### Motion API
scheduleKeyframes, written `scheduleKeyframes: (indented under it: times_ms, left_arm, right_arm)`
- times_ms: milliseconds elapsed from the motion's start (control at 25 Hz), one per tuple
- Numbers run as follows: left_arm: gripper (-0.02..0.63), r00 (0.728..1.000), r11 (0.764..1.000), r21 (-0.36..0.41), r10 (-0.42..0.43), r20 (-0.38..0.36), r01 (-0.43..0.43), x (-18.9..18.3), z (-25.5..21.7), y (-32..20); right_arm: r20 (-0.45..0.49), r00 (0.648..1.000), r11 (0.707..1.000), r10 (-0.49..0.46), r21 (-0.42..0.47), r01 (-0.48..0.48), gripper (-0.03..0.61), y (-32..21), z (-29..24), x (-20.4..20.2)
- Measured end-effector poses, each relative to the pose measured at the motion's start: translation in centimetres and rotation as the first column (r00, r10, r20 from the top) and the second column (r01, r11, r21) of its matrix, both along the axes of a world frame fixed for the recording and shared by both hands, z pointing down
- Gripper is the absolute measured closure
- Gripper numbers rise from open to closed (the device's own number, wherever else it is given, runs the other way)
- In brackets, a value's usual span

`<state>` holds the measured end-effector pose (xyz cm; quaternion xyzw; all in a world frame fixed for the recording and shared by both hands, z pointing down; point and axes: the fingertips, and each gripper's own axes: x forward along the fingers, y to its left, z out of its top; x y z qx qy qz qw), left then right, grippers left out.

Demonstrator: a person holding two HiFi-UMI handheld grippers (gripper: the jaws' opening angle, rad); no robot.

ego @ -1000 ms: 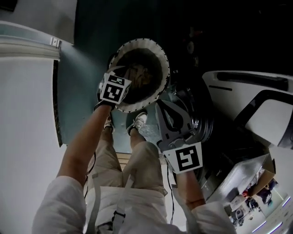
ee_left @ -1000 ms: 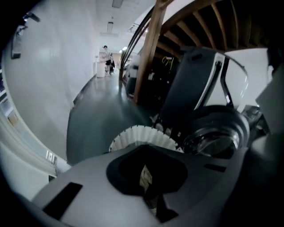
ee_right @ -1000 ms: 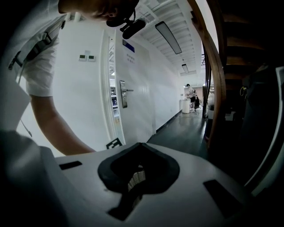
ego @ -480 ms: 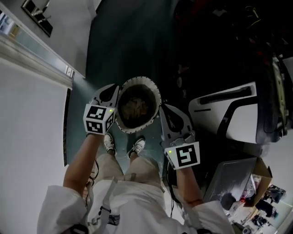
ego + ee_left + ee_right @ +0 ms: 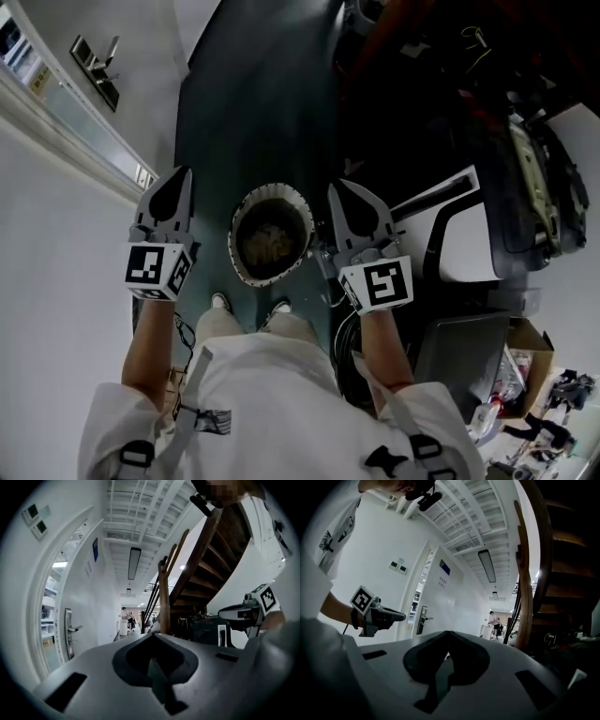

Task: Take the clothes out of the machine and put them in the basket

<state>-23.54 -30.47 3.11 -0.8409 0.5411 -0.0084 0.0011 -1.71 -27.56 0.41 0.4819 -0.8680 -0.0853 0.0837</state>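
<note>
Two grippers are showing in the head view, one on each side of a single round basket (image 5: 233, 253). The basket is standing on the dark green floor (image 5: 253, 103), just ahead of the person's two shoes (image 5: 220, 302). The left gripper (image 5: 180, 175) is hanging over the floor's left edge, near the white wall (image 5: 56, 234). The right gripper (image 5: 337, 187) is hanging between the basket and one white machine (image 5: 464, 246) at the floor's right edge. Pale clothes (image 5: 270, 242) are lying inside the basket; how many pieces, I cannot tell. Neither gripper is touching the basket. One cardboard box (image 5: 527, 336) is sitting near the lower right corner.

In the left gripper view, the left gripper (image 5: 153, 634) is pointing along a corridor, with its jaws pressed together and nothing between them. One wooden post (image 5: 163, 597) of a dark staircase (image 5: 211, 550) is rising straight ahead. One door handle (image 5: 70, 629) is showing at the left and one long ceiling lamp (image 5: 134, 562) is hanging above. The right gripper (image 5: 224, 612) is floating at the right.

In the right gripper view, the right gripper (image 5: 447, 632) is also clenched, and its jaws are meeting on nothing. The left gripper (image 5: 399, 615) is floating at the left, in front of the wall. Two small wall panels (image 5: 398, 566) are sitting above it. One door handle (image 5: 423, 618) and one curved wooden rail (image 5: 525, 573) are framing the corridor, where one distant person (image 5: 492, 618) is standing.
</note>
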Motion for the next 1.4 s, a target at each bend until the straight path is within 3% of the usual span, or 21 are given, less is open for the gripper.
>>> scheduleKeyframes:
  times_ms: [240, 400, 760, 1400]
  left_arm:
    - [0.601, 0.994, 0.995, 0.076, -0.062, -0.093, 0.069, -2.8, -5.3, 2.9]
    - [0.601, 0.983, 0.987, 0.112, -0.100, -0.154, 0.118, -4.8, -7.5, 4.0]
    - [0.601, 0.984, 0.980, 0.151, -0.110, -0.143, 0.131, -5.8, -9.2, 3.5]
    - [0.601, 0.988, 0.985, 0.138, -0.084, -0.130, 0.102, -5.1, -8.6, 4.9]
  right_arm:
    - [-0.026, 1.000, 0.997, -0.008, 0.081, 0.010, 0.565, -0.4, -4.8, 0.1]
    - [0.006, 1.000, 0.994, 0.009, 0.108, -0.010, 0.565, -0.1, -7.0, 0.2]
    - [0.050, 0.996, 0.992, 0.069, 0.103, -0.074, 0.565, -0.8, -7.6, 1.4]
    - [0.018, 1.000, 0.997, 0.019, 0.077, -0.021, 0.565, 1.0, -5.8, -0.8]
